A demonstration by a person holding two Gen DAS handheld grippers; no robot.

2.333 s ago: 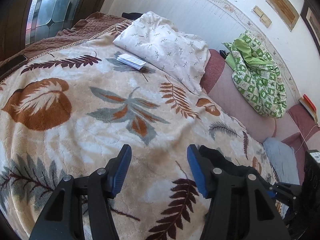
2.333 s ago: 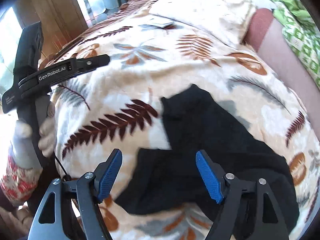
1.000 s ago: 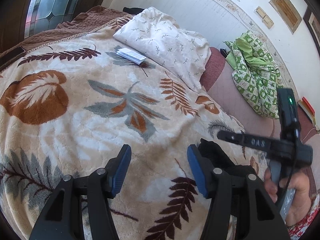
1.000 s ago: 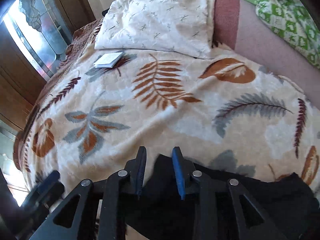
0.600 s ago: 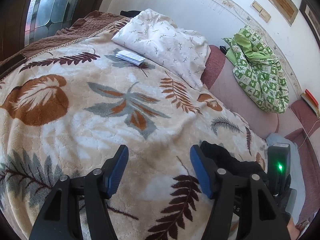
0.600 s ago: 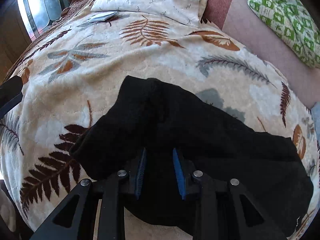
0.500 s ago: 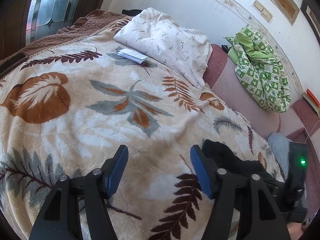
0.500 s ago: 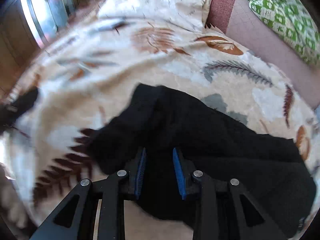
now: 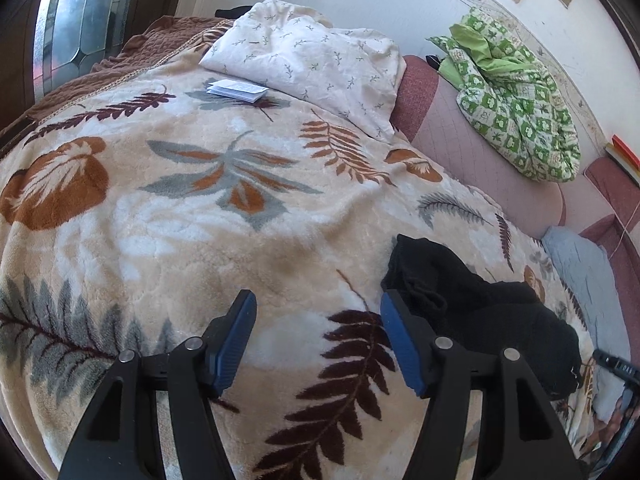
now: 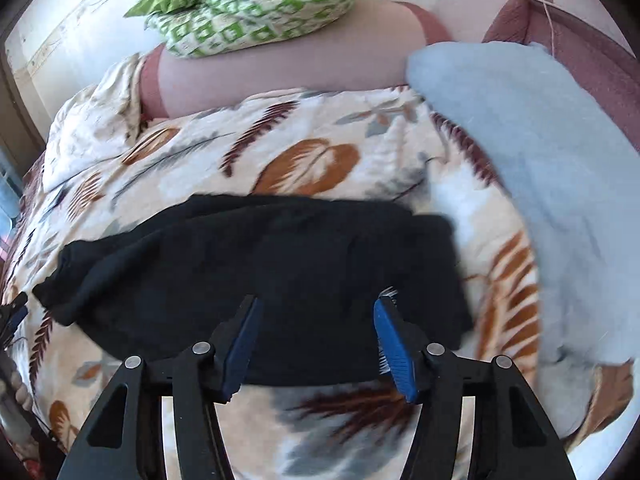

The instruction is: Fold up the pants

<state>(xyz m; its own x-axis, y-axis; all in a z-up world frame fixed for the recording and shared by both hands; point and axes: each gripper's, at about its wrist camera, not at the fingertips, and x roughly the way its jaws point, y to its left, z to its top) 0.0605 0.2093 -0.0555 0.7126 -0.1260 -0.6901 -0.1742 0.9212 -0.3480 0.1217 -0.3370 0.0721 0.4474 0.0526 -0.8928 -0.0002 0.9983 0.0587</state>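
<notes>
The black pants (image 10: 256, 268) lie folded in a long, dark band across the leaf-patterned blanket (image 9: 168, 216), directly ahead of the right gripper (image 10: 316, 332) and running well past it on both sides, with the rumpled end far off to its left. The right gripper's jaws have just been opening and now stand spread above the cloth; the blue pads (image 10: 394, 344) press on nothing, and the fabric seen between them is simply the garment lying flat below. To its right and ahead, a pale blue blanket (image 10: 532, 152) lies just beside the pants, and farther ahead a green patterned bundle (image 10: 248, 4) rests on the pink bedding by the wall. The right wrist view is somewhat blurred. The left gripper (image 9: 316, 332) hangs over bare blanket with its jaws spread wide and nothing between them, having just opened a little more; the bunched end of the pants (image 9: 472, 304) sits just beside and behind its right finger (image 9: 400, 340). Far ahead of it lies a white pillow (image 9: 316, 64), with a small folded paper (image 9: 236, 90) on the blanket just before the pillow.
</notes>
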